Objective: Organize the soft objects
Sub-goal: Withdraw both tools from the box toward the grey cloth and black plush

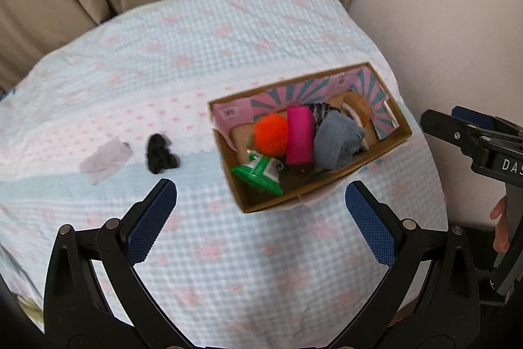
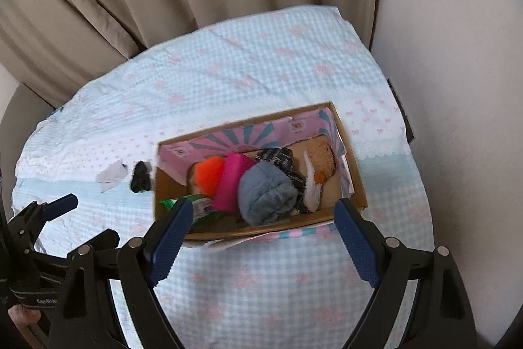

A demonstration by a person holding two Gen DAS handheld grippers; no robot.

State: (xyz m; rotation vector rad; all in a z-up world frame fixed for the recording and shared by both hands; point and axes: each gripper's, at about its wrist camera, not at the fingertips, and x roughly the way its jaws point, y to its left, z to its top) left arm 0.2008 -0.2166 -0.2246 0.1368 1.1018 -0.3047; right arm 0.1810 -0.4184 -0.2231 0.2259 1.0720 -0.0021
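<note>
Landmark: the cardboard box point(image 1: 322, 182) sits on my checked-cloth desk point(image 1: 228, 251), open side up so soft things drop in.
Inside the box: orange pompom point(image 1: 271, 133), pink roll point(image 1: 299, 136) and grey fleece point(image 1: 338, 141), packed side by side.
Left of the box: a black scrap point(image 1: 160, 154) and pale cloth point(image 1: 104, 161), not yet gathered, I judge.
Left claw point(image 1: 261, 210): wide, empty, above the box's near wall.
Right claw point(image 2: 261, 229): wide, empty, likewise.
</note>
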